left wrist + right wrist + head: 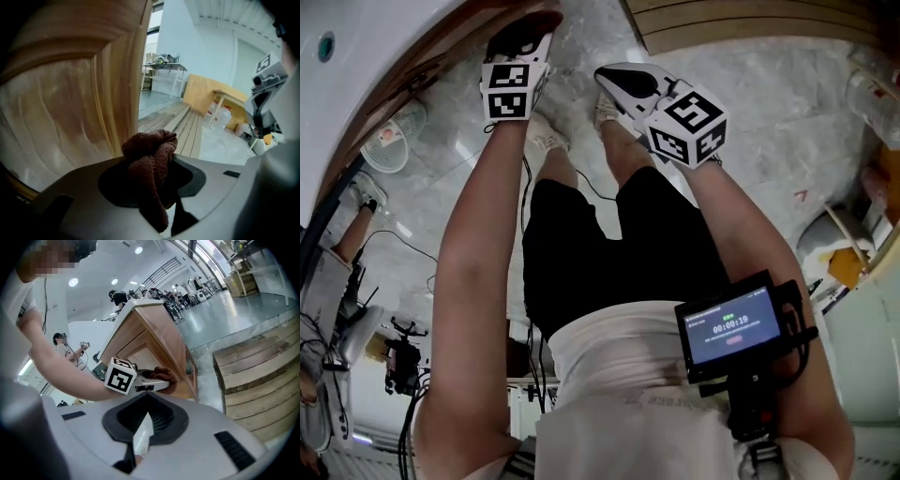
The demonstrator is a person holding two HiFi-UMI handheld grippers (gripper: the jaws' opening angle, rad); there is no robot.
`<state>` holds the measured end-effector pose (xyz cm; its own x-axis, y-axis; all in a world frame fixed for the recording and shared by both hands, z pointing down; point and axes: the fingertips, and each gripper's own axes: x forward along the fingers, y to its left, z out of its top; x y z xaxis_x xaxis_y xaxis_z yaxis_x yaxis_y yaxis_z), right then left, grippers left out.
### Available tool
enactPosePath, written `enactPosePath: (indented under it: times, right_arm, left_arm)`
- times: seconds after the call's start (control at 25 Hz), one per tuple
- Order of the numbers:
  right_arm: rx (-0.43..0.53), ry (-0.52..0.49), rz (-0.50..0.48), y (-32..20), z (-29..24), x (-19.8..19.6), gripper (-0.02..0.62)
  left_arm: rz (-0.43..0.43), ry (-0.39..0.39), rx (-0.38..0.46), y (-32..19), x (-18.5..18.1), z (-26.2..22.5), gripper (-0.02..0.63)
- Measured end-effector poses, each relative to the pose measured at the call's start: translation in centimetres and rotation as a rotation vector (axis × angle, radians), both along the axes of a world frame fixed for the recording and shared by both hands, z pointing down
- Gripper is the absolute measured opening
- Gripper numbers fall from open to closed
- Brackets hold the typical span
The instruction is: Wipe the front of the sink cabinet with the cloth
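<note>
Two arms (473, 244) stretch forward: left gripper (523, 28) at 11 o'clock clamps the brown cloth (151, 157) beside the wooden cabinet (70, 108) front. Right gripper (617, 80) at 12 o'clock is closed, empty; a fan (392, 145) stands at 10 o'clock.

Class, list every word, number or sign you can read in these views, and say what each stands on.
"00:00:19", the timer on the small screen at the person's waist; last digit uncertain.
Other lines on that screen: too small to read.
Grey print on the white shirt: too blurred.
Marker cubes: square patterns only, no letters.
The cloth and cabinet: no text.
</note>
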<state>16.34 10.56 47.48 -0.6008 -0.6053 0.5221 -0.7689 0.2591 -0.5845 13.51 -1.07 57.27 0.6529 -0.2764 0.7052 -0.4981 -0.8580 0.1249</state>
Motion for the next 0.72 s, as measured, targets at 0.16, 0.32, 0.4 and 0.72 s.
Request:
enactPosePath:
  times: [0.16, 0.32, 0.4, 0.72]
  right_arm:
    - [0.025, -0.006, -0.085, -0.9, -0.7, -2.7, 0.012]
    - [0.038, 0.005, -0.155, -0.8, -1.3, -3.6, 0.012]
    - [0.045, 0.008, -0.169, -0.4, -1.8, -3.4, 0.012]
    - [0.079, 0.001, -0.225, -1.7, -2.2, -7.3, 0.012]
  left_arm:
    - [-0.011, 0.014, 0.017, 0.8, -3.1, -2.1, 0.156]
    - [-0.074, 0.044, 0.012, 2.2, -5.3, -4.6, 0.156]
    - [-0.109, 0.049, 0.01, 3.3, -6.4, -5.8, 0.156]
    - [-0.27, 0.064, 0.009, 2.7, -14.2, -9.2, 0.156]
